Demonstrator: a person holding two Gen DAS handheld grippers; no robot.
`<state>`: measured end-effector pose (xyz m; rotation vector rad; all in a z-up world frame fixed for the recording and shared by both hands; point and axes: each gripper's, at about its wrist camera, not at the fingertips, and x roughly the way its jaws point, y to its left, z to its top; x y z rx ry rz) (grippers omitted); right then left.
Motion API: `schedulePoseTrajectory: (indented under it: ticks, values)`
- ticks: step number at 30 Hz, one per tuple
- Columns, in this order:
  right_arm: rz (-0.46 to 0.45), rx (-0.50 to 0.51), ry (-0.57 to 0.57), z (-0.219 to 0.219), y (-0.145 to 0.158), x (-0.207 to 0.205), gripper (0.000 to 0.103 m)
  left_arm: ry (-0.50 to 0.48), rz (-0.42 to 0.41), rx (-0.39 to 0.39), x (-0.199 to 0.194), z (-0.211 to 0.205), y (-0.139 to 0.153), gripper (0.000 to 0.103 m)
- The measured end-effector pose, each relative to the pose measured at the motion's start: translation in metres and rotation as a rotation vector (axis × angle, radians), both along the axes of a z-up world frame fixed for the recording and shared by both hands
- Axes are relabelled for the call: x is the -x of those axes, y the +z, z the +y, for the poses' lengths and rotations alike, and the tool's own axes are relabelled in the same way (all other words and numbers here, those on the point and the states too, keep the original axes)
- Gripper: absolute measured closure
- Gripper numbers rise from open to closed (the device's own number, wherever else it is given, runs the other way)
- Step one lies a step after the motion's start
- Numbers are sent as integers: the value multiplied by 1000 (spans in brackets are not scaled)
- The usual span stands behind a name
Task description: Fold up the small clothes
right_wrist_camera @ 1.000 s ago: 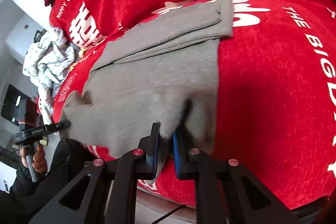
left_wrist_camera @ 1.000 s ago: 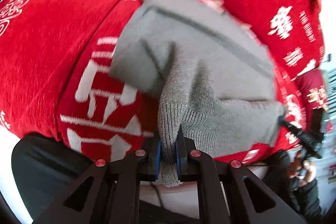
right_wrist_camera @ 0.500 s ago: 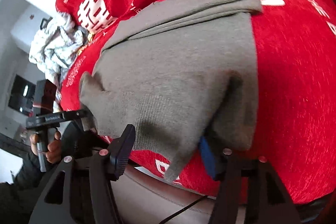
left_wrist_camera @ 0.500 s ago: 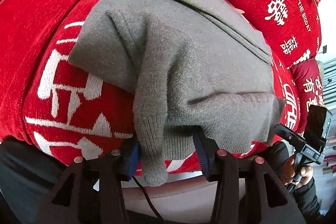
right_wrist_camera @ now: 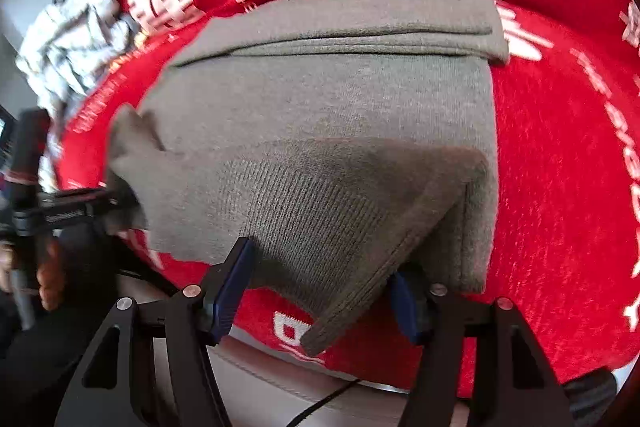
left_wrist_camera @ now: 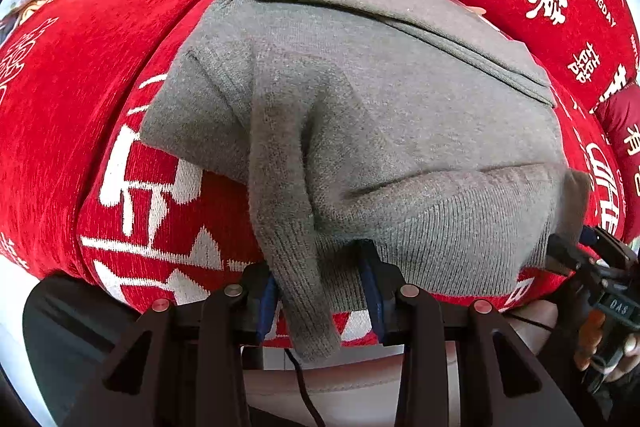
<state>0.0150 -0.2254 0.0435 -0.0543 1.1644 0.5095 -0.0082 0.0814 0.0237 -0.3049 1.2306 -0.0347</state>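
A grey knit garment [left_wrist_camera: 380, 107] lies folded on the red cover [left_wrist_camera: 80, 87], its ribbed hem turned up toward me. The jaws of my left gripper [left_wrist_camera: 320, 297] are closing, with a hanging corner of the hem between them; the pads do not visibly pinch it. In the right wrist view the same garment [right_wrist_camera: 340, 99] fills the middle. My right gripper [right_wrist_camera: 320, 291] is opening wide, and the other hem corner droops loose between its blue pads. Each gripper shows in the other's view: the right gripper [left_wrist_camera: 580, 243] at the garment's right corner, the left gripper [right_wrist_camera: 116, 197] at its left corner.
The red cover [right_wrist_camera: 560, 167] with white lettering drapes over a beige seat edge [right_wrist_camera: 280, 379]. A heap of pale patterned clothes [right_wrist_camera: 68, 39] lies at the far left. A red cushion [left_wrist_camera: 624, 131] sits at the right. A person's hand [right_wrist_camera: 44, 279] grips the left handle.
Both grippers were shut on the garment's hem a second ago and have let go. The hem now rests folded over the garment, and both views have moved in over it.
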Motion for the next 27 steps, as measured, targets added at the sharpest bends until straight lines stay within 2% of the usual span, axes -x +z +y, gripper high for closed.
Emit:
schedulePoseTrajectory:
  ticks: [2, 5, 6, 7, 8, 9, 13, 18, 21, 24, 27]
  values:
    - [2, -12, -1, 1, 0, 1, 25, 6, 1, 16, 0, 2, -1, 64]
    - [1, -29, -1, -2, -1, 1, 26, 11, 1, 27, 1, 5, -2, 65]
    - [-11, -4, -20, -3, -1, 1, 48, 9, 1, 24, 1, 5, -1, 65]
    - [-31, 46, -46, -5, 0, 0, 65, 6, 1, 15, 2, 5, -1, 69]
    - [-29, 31, -42, -8, 2, 0, 81, 3, 0, 1, 2, 4, 0, 80]
    - [-18, -2, -35, -11, 3, 0, 90, -5, 0, 6, 3, 5, 2, 88]
    - [-21, -8, -12, -15, 10, 3, 93, 10, -31, 3, 13, 14, 15, 91]
    - [-132, -16, 38, -17, 46, 21, 93, 19, -147, 18, 34, 27, 46, 91]
    - [-150, -44, 65, -17, 58, 25, 93, 20, -149, 13, 31, 28, 46, 91]
    - [-91, -13, 54, -13, 41, 14, 91, 27, -105, 30, 18, 27, 30, 91]
    - [18, -59, -11, -21, 21, 1, 90, 39, -36, 79, 5, 27, 12, 91]
